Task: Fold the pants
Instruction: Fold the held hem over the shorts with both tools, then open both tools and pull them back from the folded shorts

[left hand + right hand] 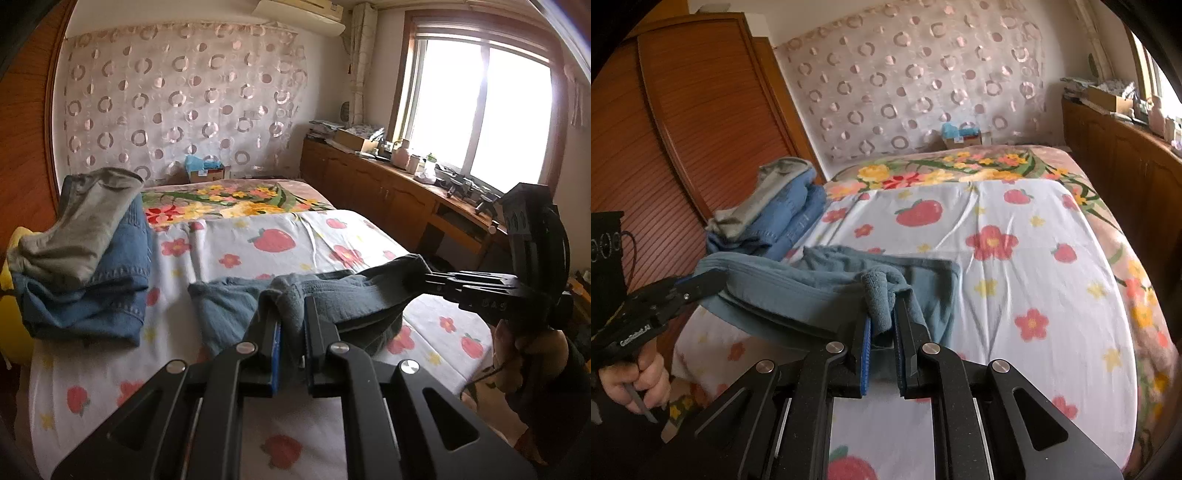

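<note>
There were two tools, the left tool (291, 325) and the right tool (881, 325), one grey-blue pair of pants (827, 280) between them, two folded garments stacked, blue jeans (110, 295) under a grey garment (77, 229), and one bed (1034, 277).

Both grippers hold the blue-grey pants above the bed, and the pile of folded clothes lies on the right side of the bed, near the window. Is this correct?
Not quite. Left gripper and right gripper do grip the pants, but the pile of folded clothes lies on the left, beside the wooden wardrobe, as the left wrist view shows.
</note>
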The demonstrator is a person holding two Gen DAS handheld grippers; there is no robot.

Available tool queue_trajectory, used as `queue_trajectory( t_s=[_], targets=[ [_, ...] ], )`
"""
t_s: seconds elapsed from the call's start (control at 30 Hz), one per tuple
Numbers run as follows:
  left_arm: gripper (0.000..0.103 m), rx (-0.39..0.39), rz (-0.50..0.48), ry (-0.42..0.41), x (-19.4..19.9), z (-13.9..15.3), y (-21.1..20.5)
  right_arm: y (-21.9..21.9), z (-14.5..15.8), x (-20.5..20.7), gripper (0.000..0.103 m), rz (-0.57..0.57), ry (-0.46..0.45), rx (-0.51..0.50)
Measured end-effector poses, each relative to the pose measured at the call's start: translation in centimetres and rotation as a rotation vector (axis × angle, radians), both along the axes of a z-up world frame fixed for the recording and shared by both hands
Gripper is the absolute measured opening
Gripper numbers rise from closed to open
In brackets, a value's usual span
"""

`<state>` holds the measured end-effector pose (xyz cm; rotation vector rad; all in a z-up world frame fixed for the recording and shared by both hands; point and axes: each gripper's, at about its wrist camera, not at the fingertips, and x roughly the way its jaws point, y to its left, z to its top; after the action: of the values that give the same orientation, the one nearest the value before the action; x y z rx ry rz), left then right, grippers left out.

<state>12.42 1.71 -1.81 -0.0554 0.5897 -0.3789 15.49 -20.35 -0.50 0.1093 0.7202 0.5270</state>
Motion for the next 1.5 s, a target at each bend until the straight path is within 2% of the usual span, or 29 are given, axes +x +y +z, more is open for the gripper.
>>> queue_trajectory(
  t_s=[0.27,0.4,0.6,0.67,0.83,0.93,1.23,1.33,1.5],
  targets=[
    [0.011,0.025,0.050,0.014,2.0,-1.7,0.0,1.4,-1.1,2.6,0.008,-0.016,0.005,-0.063],
    [0.027,0.036,0.055,0.016,1.9,-2.4,0.2,1.9,-2.2,3.7,0.009,-0.024,0.026,-0.093],
    [0.033,0.032,0.054,0.025,1.2,-2.6,0.9,2.6,-3.5,4.8,0.009,-0.034,0.044,-0.146],
    [0.033,0.037,0.055,0.034,1.0,-2.9,1.0,2.8,-3.6,5.0,0.015,-0.039,0.042,-0.165],
    [0.033,0.027,0.056,0.093,0.9,-4.9,1.5,2.7,-3.4,5.0,0.051,-0.047,0.035,-0.166],
    [0.033,0.034,0.059,0.125,0.8,-6.0,1.5,2.2,-3.1,4.6,0.059,-0.051,0.027,-0.171],
    [0.033,0.049,0.055,0.163,0.5,-8.0,1.1,0.7,-5.2,1.9,0.059,-0.013,0.054,-0.216],
    [0.033,0.063,0.063,0.173,0.8,-8.5,1.2,0.7,-6.2,1.9,0.059,-0.007,0.066,-0.247],
    [0.033,0.083,0.064,0.184,0.8,-9.1,1.2,0.8,-7.4,2.0,0.058,0.004,0.090,-0.242]
  ],
)
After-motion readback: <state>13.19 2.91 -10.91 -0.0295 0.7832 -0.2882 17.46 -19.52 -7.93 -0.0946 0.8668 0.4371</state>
